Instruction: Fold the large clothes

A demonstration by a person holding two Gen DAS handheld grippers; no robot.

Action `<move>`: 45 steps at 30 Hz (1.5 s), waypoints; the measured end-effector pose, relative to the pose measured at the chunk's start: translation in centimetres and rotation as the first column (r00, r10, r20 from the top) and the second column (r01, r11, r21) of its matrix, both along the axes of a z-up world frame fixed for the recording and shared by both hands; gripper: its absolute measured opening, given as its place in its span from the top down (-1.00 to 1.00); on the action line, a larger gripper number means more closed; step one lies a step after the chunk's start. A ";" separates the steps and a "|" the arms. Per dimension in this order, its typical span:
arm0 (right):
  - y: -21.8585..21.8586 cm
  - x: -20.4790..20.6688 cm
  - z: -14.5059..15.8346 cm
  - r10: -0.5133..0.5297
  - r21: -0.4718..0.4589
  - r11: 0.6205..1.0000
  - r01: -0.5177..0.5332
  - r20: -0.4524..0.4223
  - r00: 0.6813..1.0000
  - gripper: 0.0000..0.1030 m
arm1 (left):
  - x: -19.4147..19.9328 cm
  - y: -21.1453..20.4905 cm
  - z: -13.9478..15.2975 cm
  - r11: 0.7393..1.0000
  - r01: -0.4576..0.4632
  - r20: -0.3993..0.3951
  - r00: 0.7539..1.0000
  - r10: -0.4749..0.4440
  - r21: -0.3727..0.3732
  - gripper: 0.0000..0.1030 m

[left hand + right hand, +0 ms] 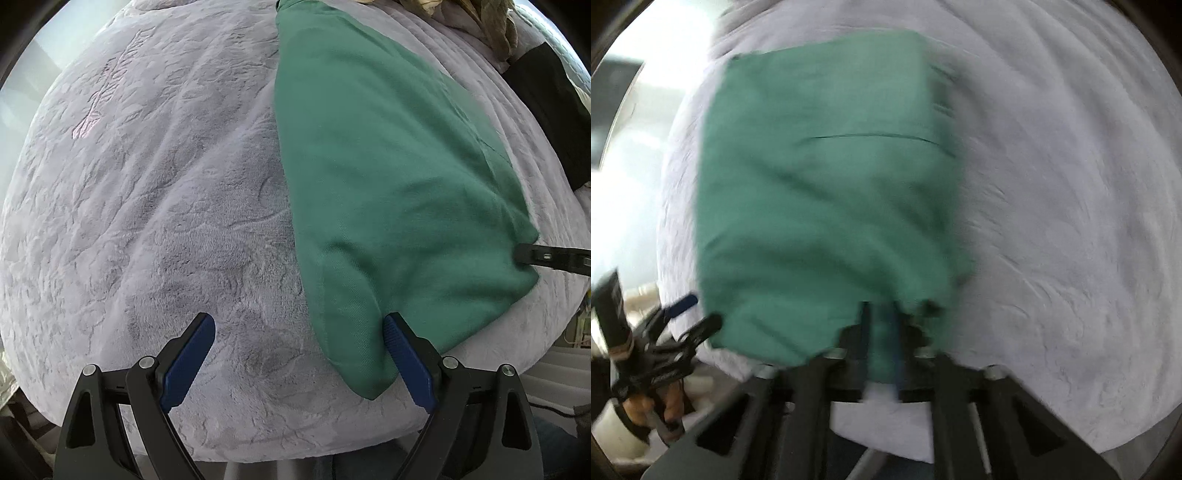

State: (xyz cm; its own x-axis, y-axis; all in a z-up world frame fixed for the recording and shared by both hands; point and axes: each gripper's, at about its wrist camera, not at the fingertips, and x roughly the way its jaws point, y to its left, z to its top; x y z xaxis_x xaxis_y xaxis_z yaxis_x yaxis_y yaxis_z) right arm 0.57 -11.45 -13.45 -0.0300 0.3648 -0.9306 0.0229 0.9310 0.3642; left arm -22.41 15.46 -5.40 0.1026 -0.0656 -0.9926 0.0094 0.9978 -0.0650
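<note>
A green garment point(388, 177) lies folded on a pale lilac fleece blanket point(155, 206). My left gripper point(299, 350) is open just above the blanket, with the garment's near corner between its blue pads point(404, 354), close to the right one. My right gripper point(881, 332) is shut on the garment's near edge point(827, 206); this view is blurred by motion. The right gripper's tip also shows in the left wrist view point(546, 256) at the garment's right corner. The left gripper shows at the lower left of the right wrist view point(687, 314).
The blanket point(1052, 184) covers the whole bed. A black cloth point(550, 107) and crumpled beige clothes point(491, 26) lie at the far right. The bed's near edge runs just below the grippers.
</note>
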 end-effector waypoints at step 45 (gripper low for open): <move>2.4 1.4 10.8 0.002 -0.188 0.982 0.028 0.157 0.988 -0.59 | 4.7 -2.9 9.5 0.996 -0.078 0.122 0.990 0.071 0.052 -1.00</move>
State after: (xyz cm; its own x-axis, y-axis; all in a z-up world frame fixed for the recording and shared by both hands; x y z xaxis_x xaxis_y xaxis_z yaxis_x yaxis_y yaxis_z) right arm 2.01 -9.00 -2.65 0.1240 0.1809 -0.9757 -0.0076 0.9834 0.1813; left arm -17.71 12.59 4.12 0.2234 0.0026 -0.9747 -0.0608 0.9981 -0.0113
